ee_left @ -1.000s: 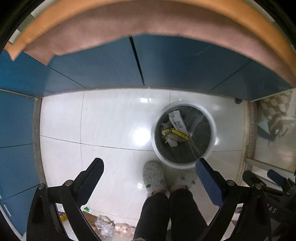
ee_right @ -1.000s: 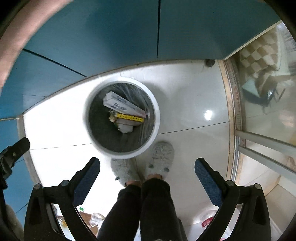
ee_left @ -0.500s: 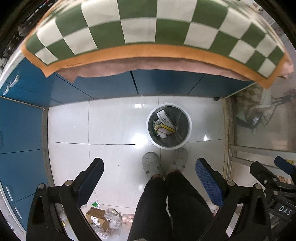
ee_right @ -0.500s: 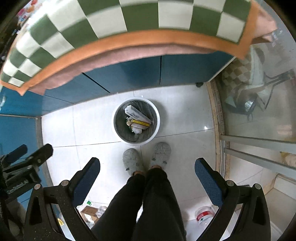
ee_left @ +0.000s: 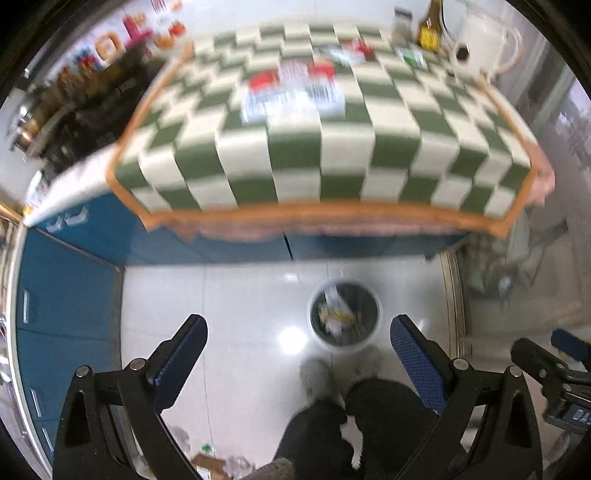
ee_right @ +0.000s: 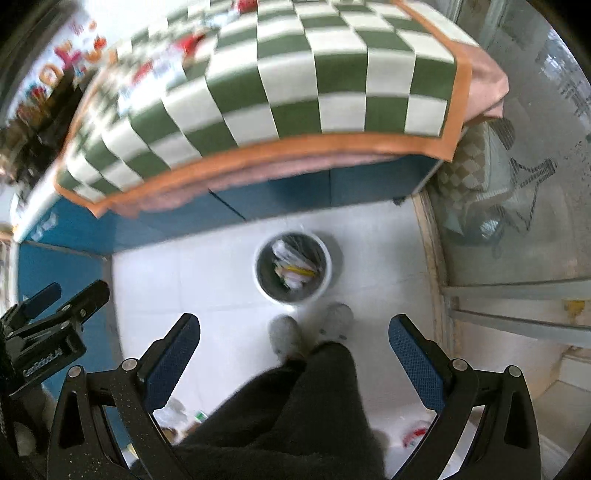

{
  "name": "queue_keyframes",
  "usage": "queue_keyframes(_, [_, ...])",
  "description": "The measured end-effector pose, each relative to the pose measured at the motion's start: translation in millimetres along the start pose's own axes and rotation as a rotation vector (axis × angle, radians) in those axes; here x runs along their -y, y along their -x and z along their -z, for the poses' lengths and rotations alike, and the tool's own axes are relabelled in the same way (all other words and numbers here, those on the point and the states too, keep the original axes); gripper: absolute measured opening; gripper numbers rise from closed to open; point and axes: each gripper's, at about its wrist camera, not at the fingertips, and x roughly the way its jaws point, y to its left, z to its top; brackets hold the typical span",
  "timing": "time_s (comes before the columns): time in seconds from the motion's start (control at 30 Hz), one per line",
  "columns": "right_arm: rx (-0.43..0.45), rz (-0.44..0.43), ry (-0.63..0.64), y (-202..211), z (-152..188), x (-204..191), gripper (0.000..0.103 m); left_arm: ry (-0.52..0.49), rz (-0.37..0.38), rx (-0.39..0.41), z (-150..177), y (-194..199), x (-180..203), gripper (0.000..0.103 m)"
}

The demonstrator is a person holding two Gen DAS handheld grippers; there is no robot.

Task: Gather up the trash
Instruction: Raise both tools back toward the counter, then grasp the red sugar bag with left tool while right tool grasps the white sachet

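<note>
A white round trash bin (ee_left: 345, 319) stands on the white tile floor in front of blue cabinets, holding a carton and wrappers; it also shows in the right wrist view (ee_right: 293, 266). Above it is a table with a green and white checkered cloth (ee_left: 321, 155), also in the right wrist view (ee_right: 295, 81). On the cloth lie blurred red and white packets (ee_left: 291, 92) and small wrappers (ee_left: 347, 50). My left gripper (ee_left: 297, 345) is open and empty, high above the floor. My right gripper (ee_right: 293, 345) is open and empty too.
The person's legs and grey slippers (ee_right: 310, 328) stand just before the bin. A bottle and jars (ee_left: 428, 22) stand at the table's far edge. Loose packaging (ee_left: 207, 461) lies on the floor near left. A glass door (ee_right: 517, 184) is at right. Cluttered shelves (ee_left: 66, 96) stand at left.
Both grippers have risen and tilted up from close over the bin. The bin looks smaller and the tabletop with its packets has come into view. Both stay open.
</note>
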Motion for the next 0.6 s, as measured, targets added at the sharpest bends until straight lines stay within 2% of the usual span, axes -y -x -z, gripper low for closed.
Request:
queue_keyframes(0.13, [0.074, -0.052, -0.023, 28, -45, -2, 0.103, 0.056, -0.033, 0.132, -52, 18, -17, 0.103])
queue_keyframes(0.27, [0.130, -0.111, -0.037, 39, -106, -6, 0.103, 0.103, -0.081, 0.138, -106, 3, -36, 0.103])
queue_keyframes(0.3, [0.141, -0.132, -0.036, 38, -122, -8, 0.098, 0.127, -0.087, 0.131, -119, -5, -45, 0.103])
queue_keyframes(0.33, [0.149, -0.149, -0.029, 35, -141, -10, 0.086, 0.150, -0.090, 0.123, -130, -12, -52, 0.103])
queue_keyframes(0.37, [0.146, -0.171, -0.017, 28, -163, -15, 0.079, 0.182, -0.103, 0.111, -142, -21, -60, 0.103])
queue_keyframes(0.43, [0.122, -0.228, 0.009, 11, -203, -25, 0.049, 0.257, -0.089, 0.081, -168, -42, -79, 0.103])
queue_keyframes(0.6, [-0.005, -0.385, 0.079, -61, -309, -70, 0.029, 0.395, -0.053, -0.054, -218, -110, -111, 0.102])
